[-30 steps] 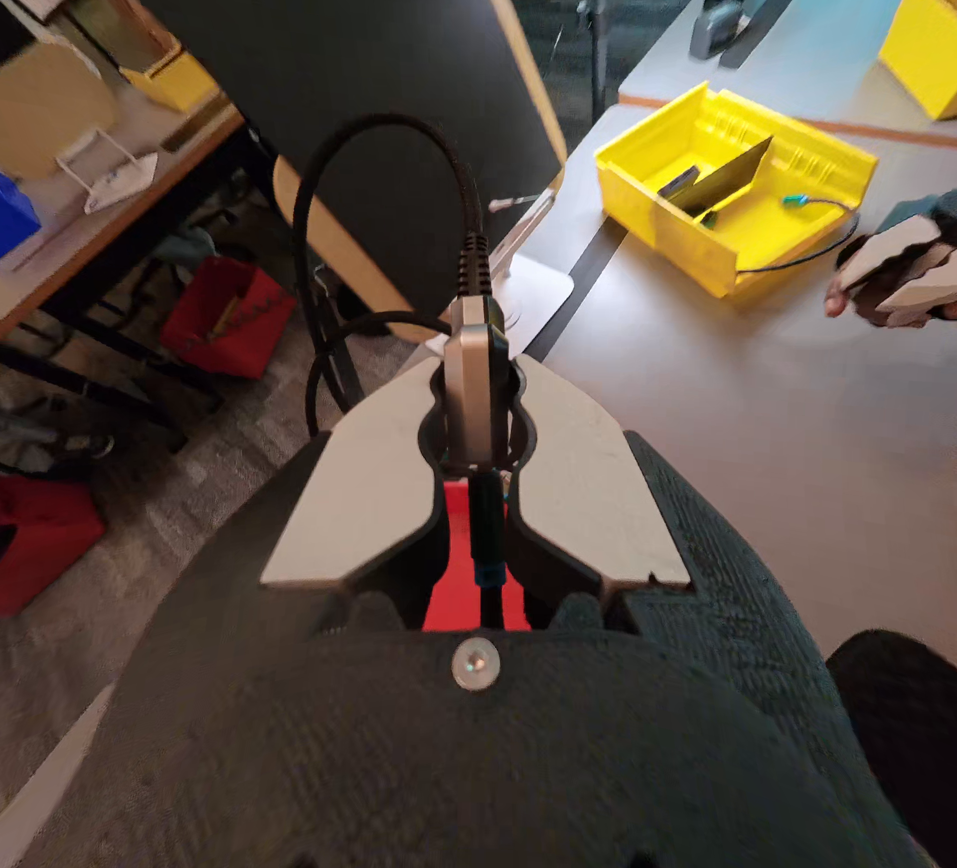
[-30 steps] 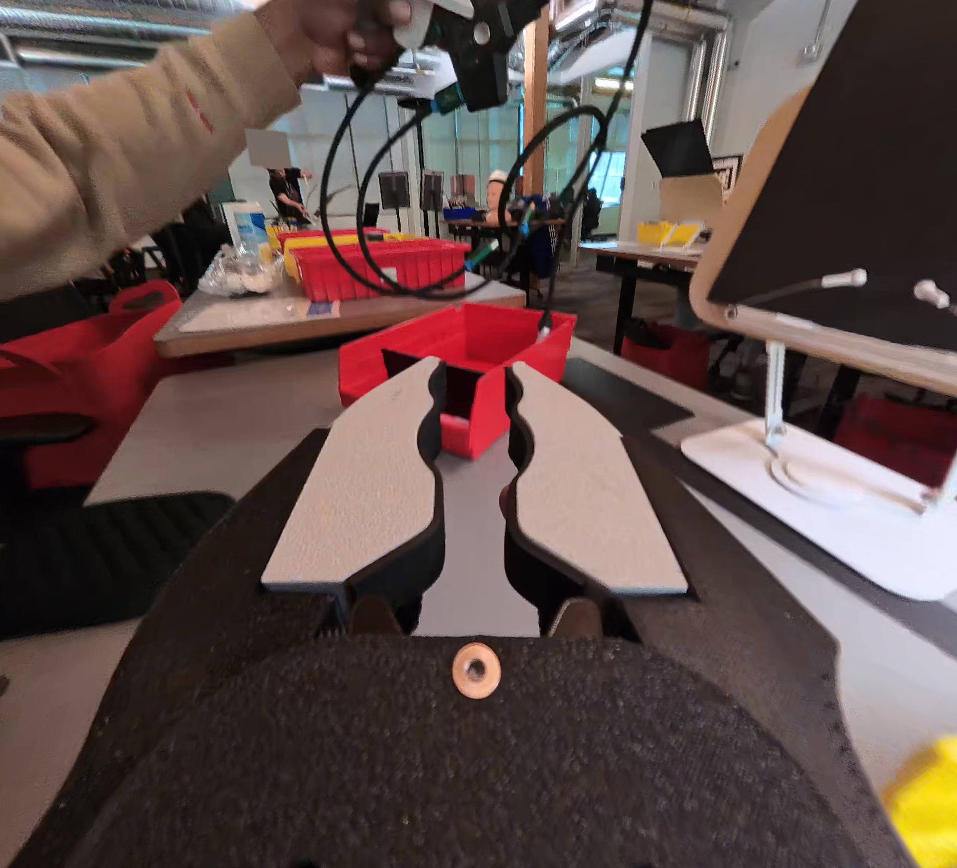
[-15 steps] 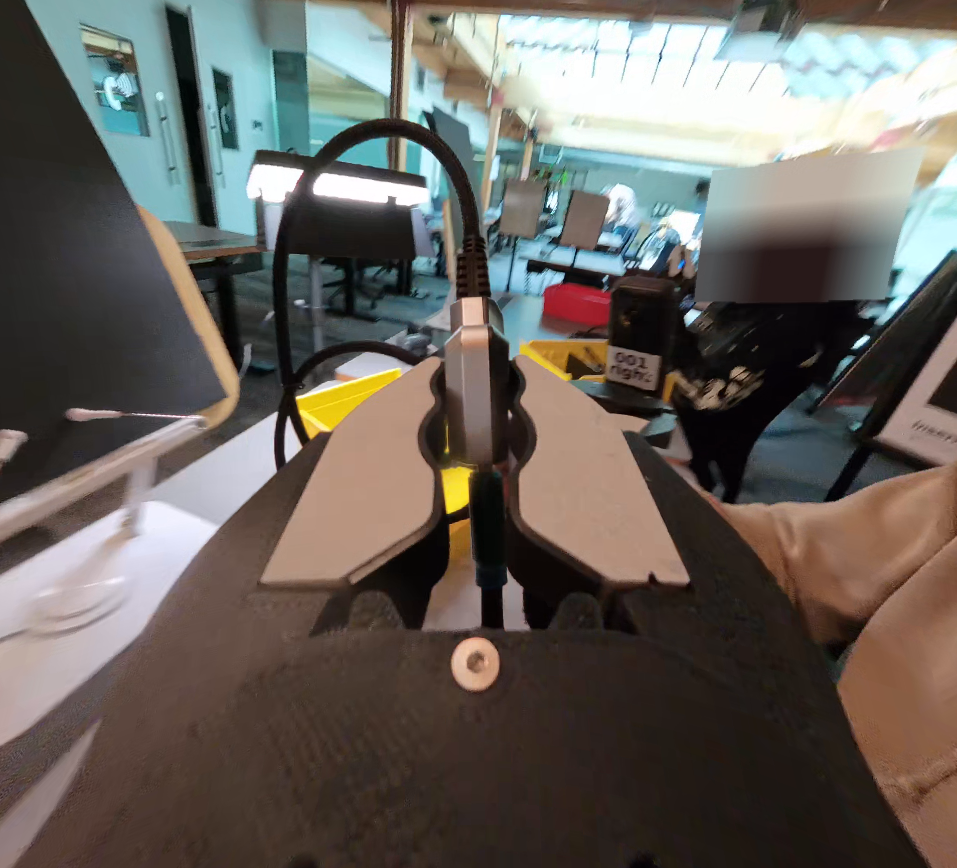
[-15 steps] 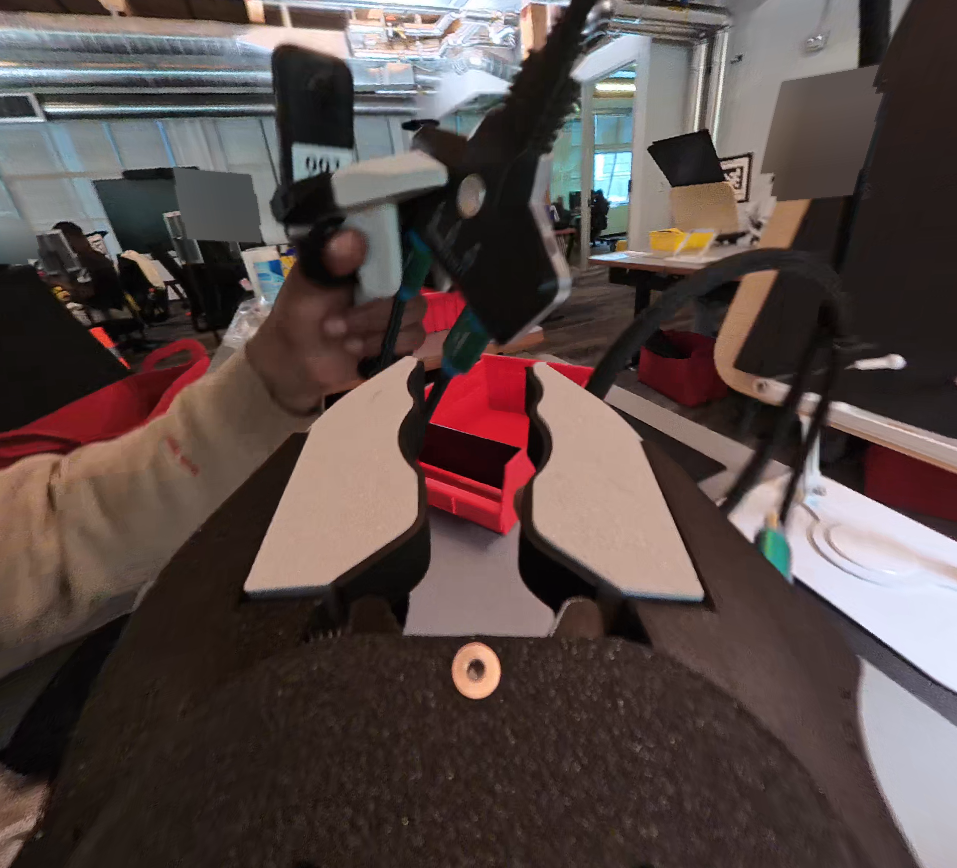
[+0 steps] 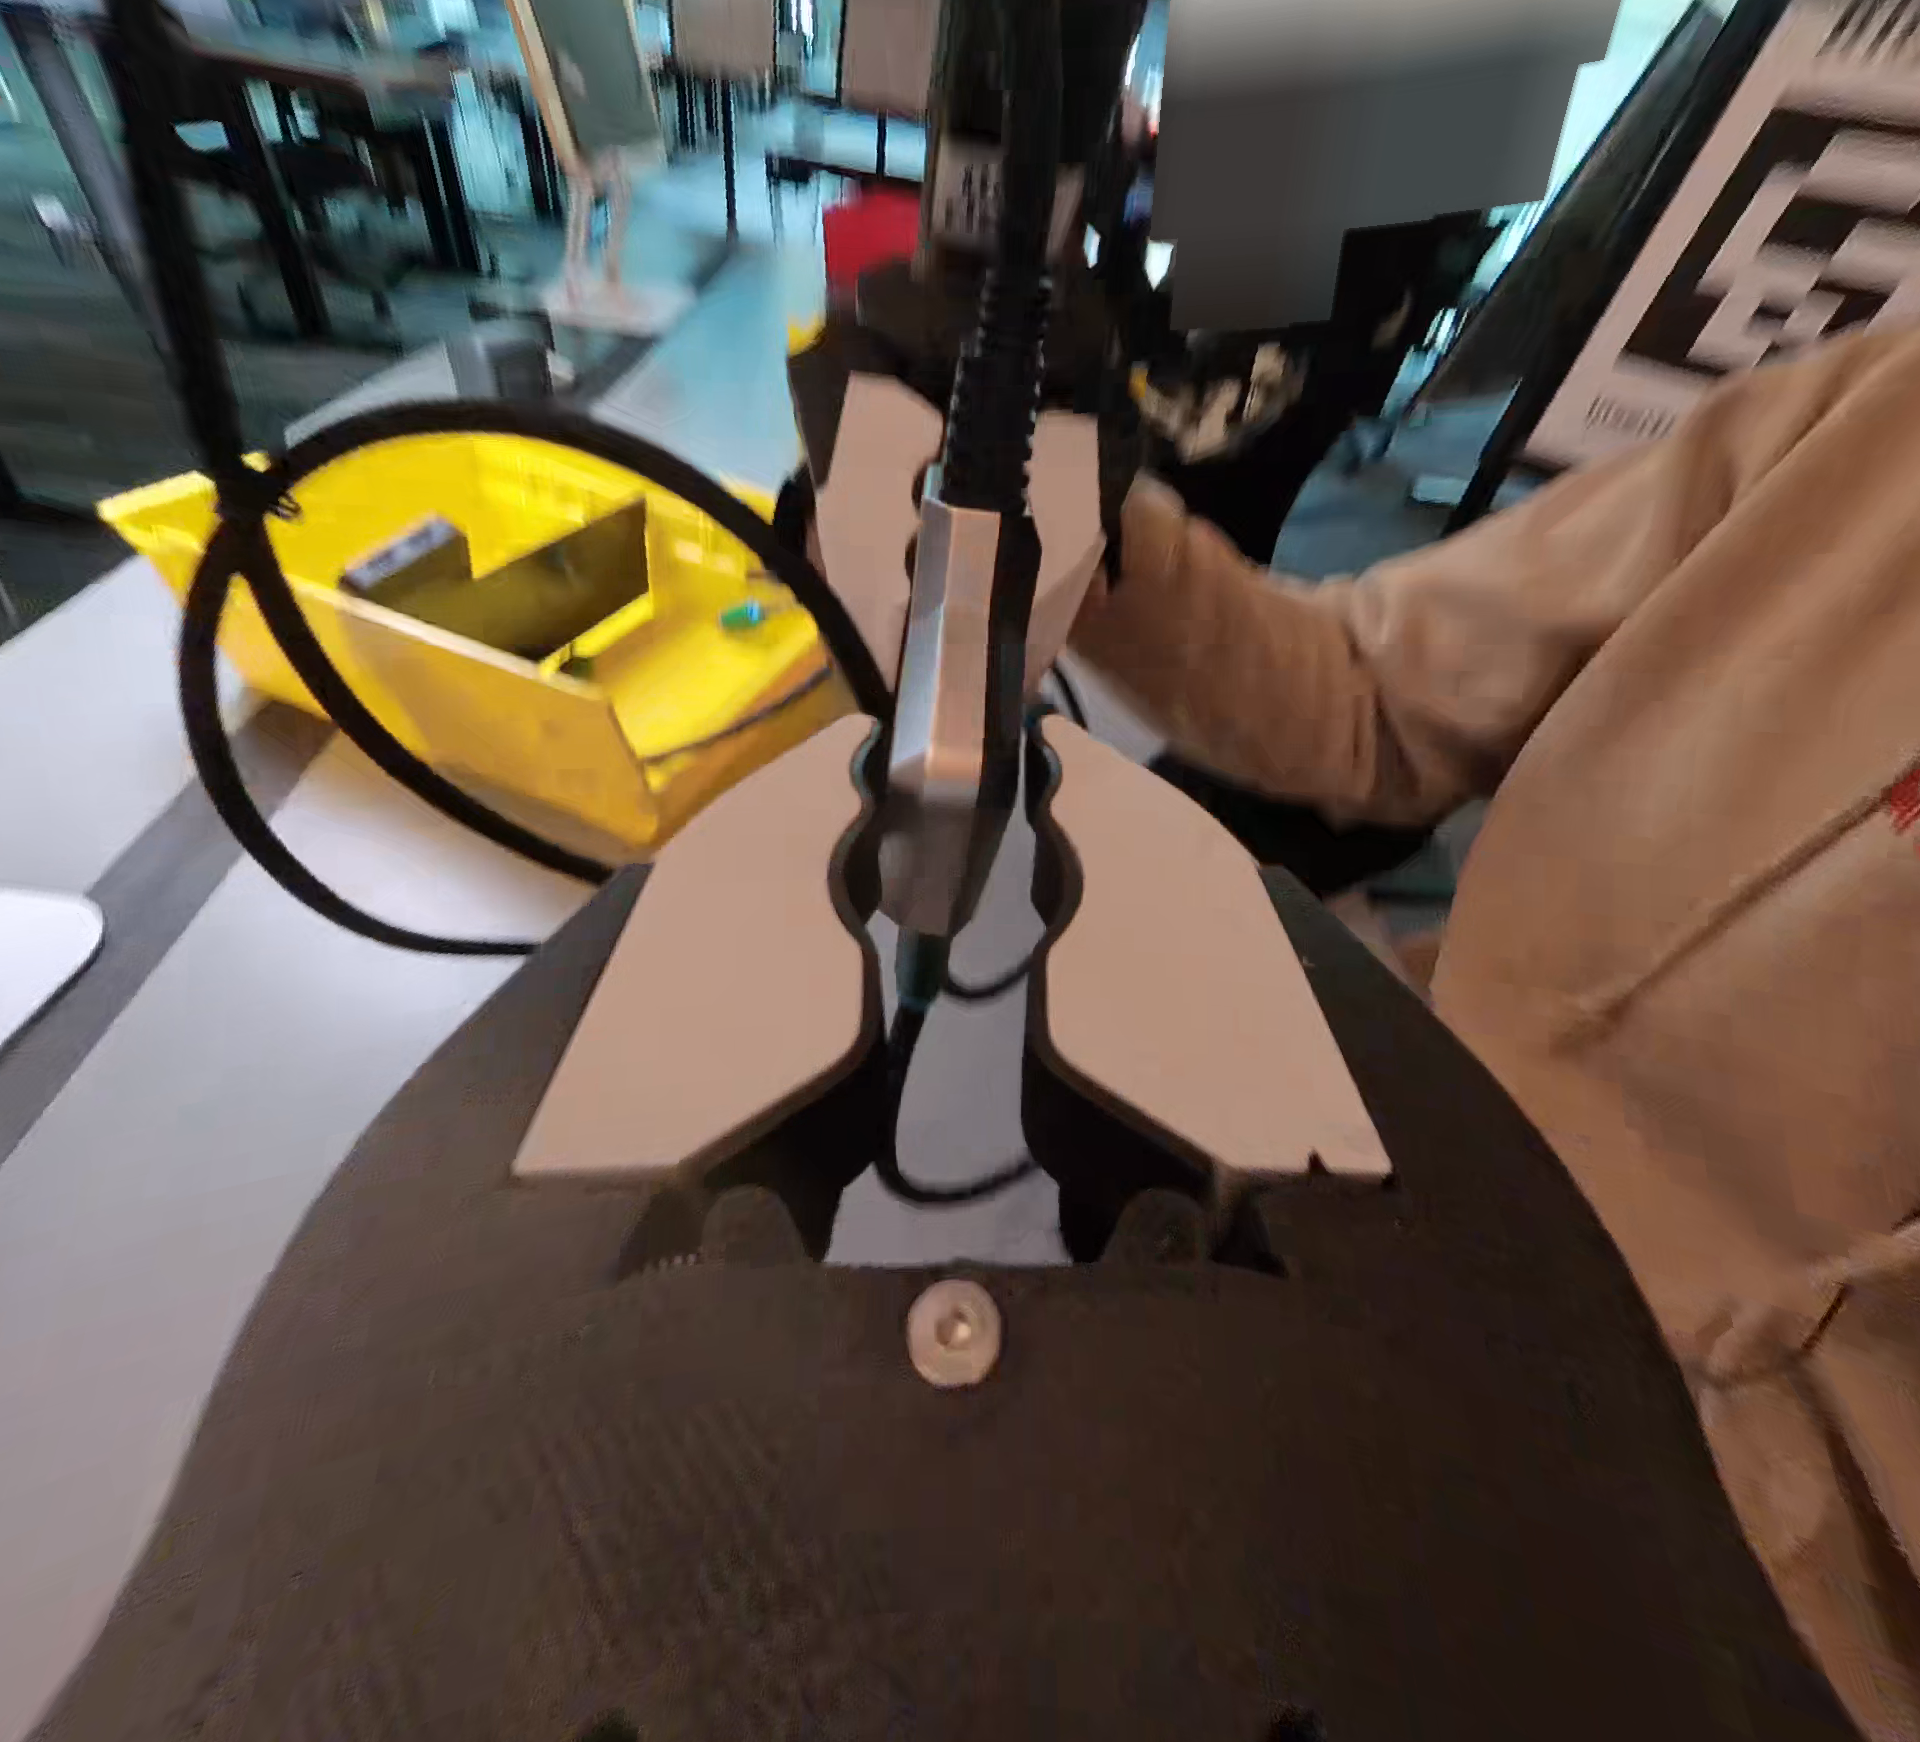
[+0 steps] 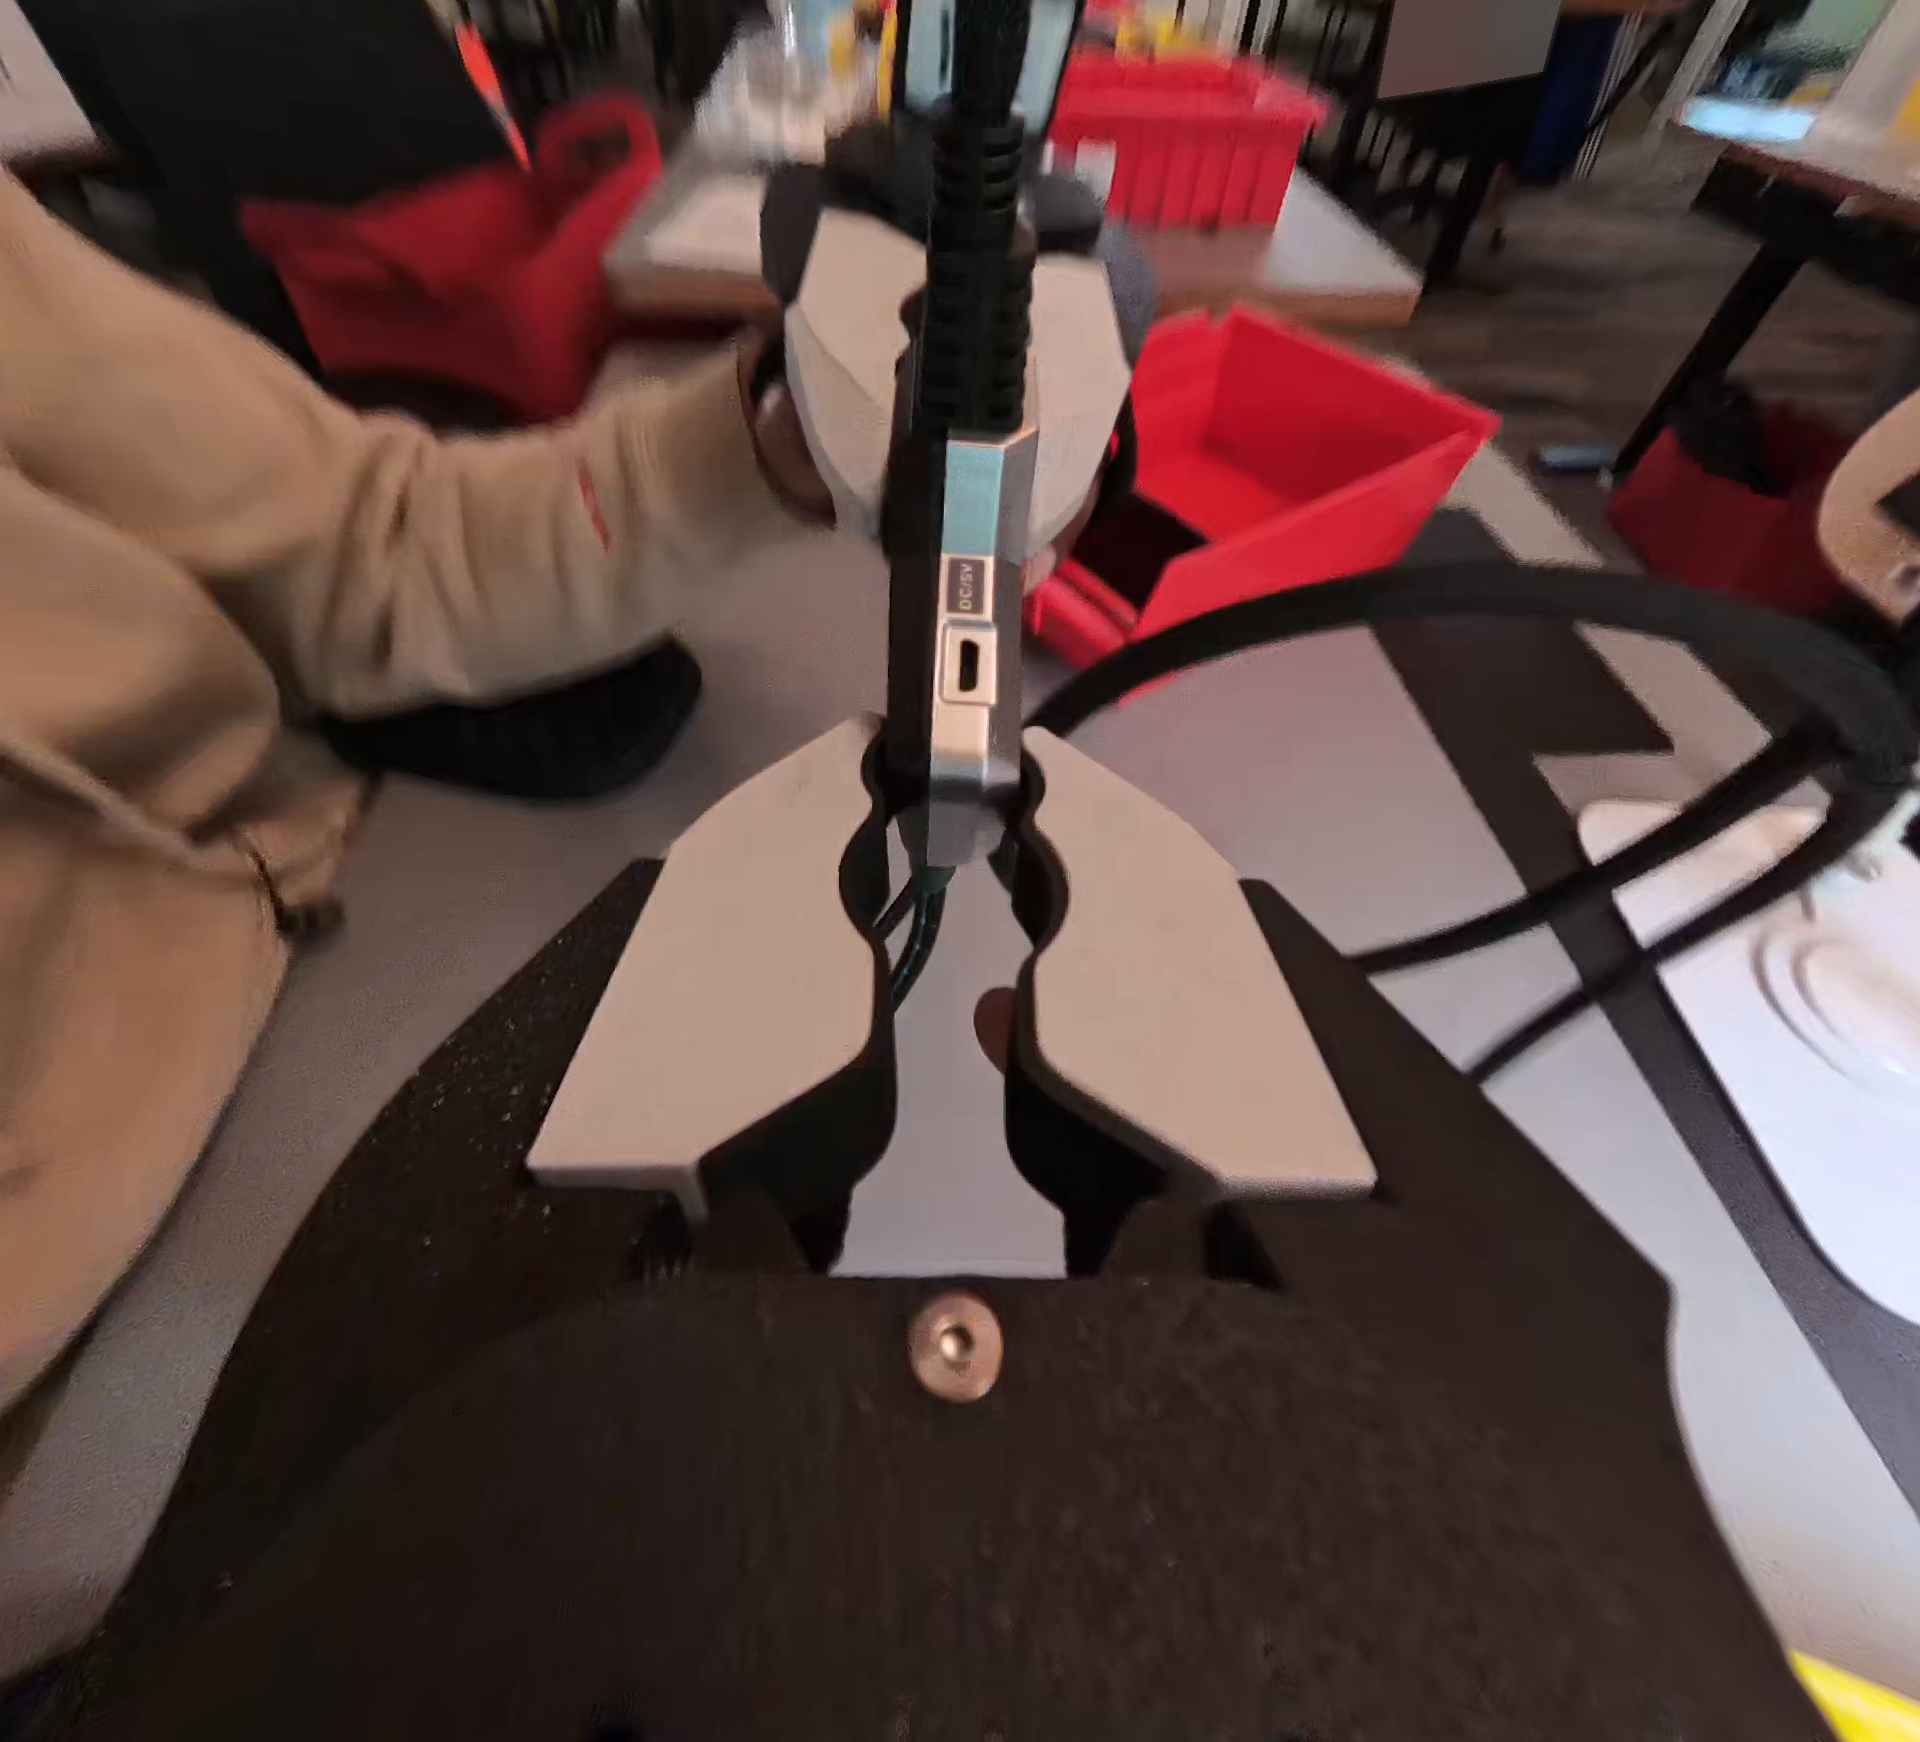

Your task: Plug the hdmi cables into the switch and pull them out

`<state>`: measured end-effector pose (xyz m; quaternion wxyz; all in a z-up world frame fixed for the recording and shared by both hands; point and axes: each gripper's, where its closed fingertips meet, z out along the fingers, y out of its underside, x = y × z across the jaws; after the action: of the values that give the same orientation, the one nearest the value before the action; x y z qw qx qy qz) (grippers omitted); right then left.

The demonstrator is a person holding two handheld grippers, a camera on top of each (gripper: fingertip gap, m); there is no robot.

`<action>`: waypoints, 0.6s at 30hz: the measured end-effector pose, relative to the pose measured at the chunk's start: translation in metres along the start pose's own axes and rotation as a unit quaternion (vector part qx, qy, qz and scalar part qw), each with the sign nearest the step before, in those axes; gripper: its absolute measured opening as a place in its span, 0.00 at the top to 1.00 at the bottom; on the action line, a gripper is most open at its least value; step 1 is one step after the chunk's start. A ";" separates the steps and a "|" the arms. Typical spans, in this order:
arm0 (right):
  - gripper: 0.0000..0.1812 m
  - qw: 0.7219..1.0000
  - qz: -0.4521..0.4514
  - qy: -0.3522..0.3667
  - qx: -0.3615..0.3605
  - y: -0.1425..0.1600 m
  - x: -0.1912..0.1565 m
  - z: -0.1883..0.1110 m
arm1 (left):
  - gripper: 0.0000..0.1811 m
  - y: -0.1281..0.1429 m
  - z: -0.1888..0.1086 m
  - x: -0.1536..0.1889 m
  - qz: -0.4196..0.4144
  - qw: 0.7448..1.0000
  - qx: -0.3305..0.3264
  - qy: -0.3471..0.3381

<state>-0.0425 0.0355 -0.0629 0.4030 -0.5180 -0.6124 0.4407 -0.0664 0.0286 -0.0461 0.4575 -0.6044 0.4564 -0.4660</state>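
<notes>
The silver HDMI switch (image 5: pixel 940 705) stands edge-on between both grippers, which face each other. My left gripper (image 5: pixel 951 736) is shut on its near end. My right gripper (image 6: pixel 951 742) is shut on the switch (image 6: pixel 971 716) from the other side and shows beyond it in the left wrist view (image 5: pixel 961 549). The left gripper shows past the switch in the right wrist view (image 6: pixel 956 404). A thick black braided cable (image 5: pixel 997 238) rises from the switch and loops down (image 5: pixel 260 653). Thin cables with teal plugs (image 6: pixel 914 923) hang under it.
A yellow bin (image 5: pixel 499 684) with a green-tipped cable (image 5: pixel 743 617) sits on the grey table behind the loop. A red bin (image 6: pixel 1299 487) sits past the switch. A white stand base (image 6: pixel 1766 1017) is at the right. The person's beige sleeves (image 5: pixel 1455 653) (image 6: pixel 312 497) flank the grippers. Left and right tips are no more than a few centimetres apart.
The left gripper swung round with the switch and came down to face the right gripper. The right gripper, open before, has narrowed onto the switch. The switch now sits tilted in the left fingers.
</notes>
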 end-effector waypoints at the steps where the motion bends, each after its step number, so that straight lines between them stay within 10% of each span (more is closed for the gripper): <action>1: 0.90 0.999 -0.008 0.001 -0.038 0.010 -0.002 0.000 | 0.84 0.012 0.003 0.001 0.010 0.999 -0.042 -0.006; 9: 0.89 0.972 -0.030 -0.034 -0.232 0.066 -0.025 0.011 | 0.86 0.095 0.046 0.008 0.107 0.956 -0.274 -0.013; 18: 0.86 0.983 -0.066 0.174 0.002 -0.033 0.019 -0.033 | 0.87 0.046 0.038 -0.051 0.029 0.987 -0.076 -0.141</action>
<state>-0.0225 0.0556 -0.0213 0.5326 -0.5441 -0.5650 0.3178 -0.0426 0.0755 -0.1037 0.4837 -0.6834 0.4385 -0.3266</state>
